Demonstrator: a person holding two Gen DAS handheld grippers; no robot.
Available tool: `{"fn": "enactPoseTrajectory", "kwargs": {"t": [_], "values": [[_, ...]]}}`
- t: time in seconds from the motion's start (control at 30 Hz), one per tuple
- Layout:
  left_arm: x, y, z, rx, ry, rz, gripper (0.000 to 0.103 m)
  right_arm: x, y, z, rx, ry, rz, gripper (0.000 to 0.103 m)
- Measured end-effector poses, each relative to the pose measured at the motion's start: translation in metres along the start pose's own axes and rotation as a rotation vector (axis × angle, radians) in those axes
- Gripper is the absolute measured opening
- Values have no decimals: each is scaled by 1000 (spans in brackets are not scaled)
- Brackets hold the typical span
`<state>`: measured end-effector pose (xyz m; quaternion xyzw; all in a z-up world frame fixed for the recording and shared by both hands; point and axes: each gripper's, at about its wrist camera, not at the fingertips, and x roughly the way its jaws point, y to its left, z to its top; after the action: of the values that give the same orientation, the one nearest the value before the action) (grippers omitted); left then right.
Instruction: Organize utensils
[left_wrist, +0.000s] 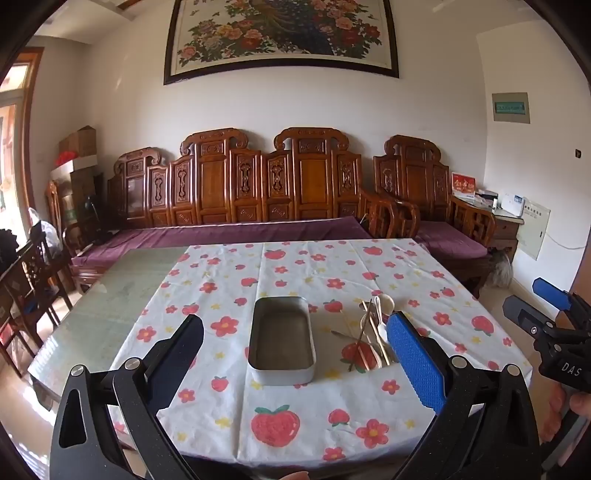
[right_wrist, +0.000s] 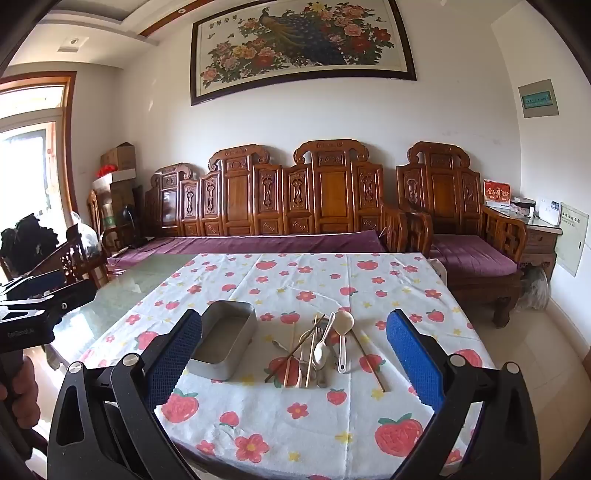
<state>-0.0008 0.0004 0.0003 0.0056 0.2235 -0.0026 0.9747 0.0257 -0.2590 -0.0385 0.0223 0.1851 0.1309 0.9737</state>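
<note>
Utensils (right_wrist: 317, 349) piled loose on tablecloth (right_wrist: 295, 424), just right of empty metal tin (right_wrist: 225, 341). Left gripper (left_wrist: 295, 332) and right gripper (right_wrist: 293, 332) both spread wide above near table edge, nothing between fingers, clear of pile and tin.

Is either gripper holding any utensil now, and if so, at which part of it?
Nothing is held. The left gripper and the right gripper are both open and empty; the utensils lie on the tablecloth beside the metal tin.
</note>
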Motion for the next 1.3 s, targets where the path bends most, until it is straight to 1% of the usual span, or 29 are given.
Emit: {"fn": "enactPoseTrajectory", "kwargs": {"t": [0.77,1.3], "values": [[-1,-4,4,1,-2,-2,96,-4,0,0,-6,0,3,100],[-15,-6,15,0,-14,-15,96,-5,4,2,-7,-3,4,100]]}}
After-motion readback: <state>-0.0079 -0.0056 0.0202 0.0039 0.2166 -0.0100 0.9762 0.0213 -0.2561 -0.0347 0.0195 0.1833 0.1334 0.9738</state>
